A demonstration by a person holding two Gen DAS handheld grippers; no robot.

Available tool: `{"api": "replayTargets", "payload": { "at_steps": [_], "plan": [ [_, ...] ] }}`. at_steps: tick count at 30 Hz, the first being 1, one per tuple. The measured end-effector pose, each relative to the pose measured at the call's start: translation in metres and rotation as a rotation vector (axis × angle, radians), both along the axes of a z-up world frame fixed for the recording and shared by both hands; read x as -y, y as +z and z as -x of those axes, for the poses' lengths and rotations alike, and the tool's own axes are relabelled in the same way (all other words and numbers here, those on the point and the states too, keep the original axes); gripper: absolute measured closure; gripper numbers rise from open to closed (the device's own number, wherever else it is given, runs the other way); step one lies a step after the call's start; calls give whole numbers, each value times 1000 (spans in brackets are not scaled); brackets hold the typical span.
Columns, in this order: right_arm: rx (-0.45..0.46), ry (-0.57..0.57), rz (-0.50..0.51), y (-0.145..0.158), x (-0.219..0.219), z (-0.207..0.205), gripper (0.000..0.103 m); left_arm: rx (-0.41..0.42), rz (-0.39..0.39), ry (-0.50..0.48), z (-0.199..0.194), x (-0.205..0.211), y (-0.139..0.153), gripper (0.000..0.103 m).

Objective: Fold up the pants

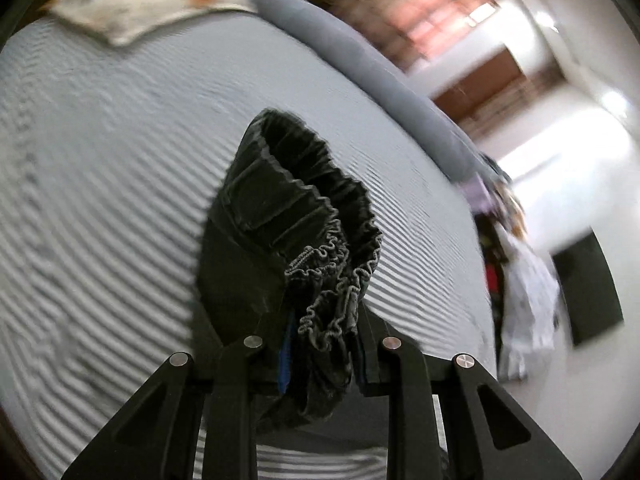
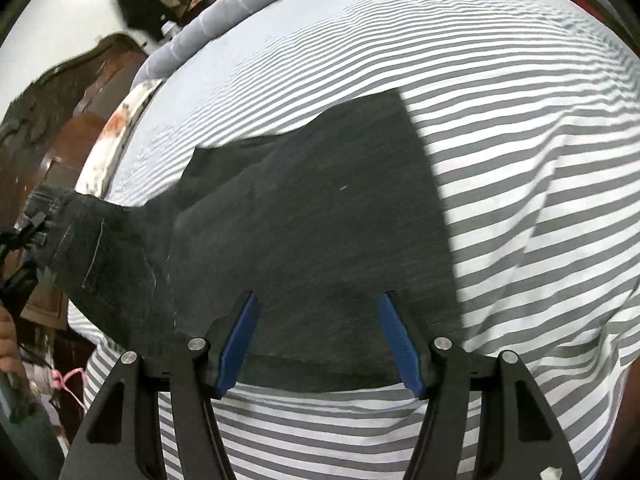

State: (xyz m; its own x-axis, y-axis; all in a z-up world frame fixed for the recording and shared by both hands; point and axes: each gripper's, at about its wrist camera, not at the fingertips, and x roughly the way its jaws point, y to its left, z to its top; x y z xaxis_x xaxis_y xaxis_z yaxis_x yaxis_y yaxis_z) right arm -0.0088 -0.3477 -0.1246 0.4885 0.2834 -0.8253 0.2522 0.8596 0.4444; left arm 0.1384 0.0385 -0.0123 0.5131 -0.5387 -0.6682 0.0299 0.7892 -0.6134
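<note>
Left gripper [image 1: 320,344] pinches one dark denim pants' [image 2: 312,220] ruffled elastic waistband [image 1: 320,240]; right gripper [image 2: 318,340] gapes over flat fabric on grey-striped sheet [image 2: 520,160].

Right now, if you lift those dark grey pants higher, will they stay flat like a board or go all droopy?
Probably droopy. The dark grey pants already bunch and fold where the left gripper pinches the gathered elastic waistband. The lifted end sags toward the striped bedsheet, so the cloth looks soft. They seem light, and likely to drag rather than slide freely.
</note>
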Motion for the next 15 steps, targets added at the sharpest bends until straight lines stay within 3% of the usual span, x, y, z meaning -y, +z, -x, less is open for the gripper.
{"api": "replayTargets", "payload": {
  "at_steps": [5, 11, 15],
  "plan": [
    [31, -69, -39, 8, 31, 11, 42, 27, 9, -170, 1, 78, 0, 79],
    [60, -172, -91, 10, 71, 28, 42, -12, 2, -342, 9, 172, -24, 79],
    [65, -244, -141, 3, 96, 36, 41, -23, -82, -419, 17, 219, -48, 79]
  ]
}}
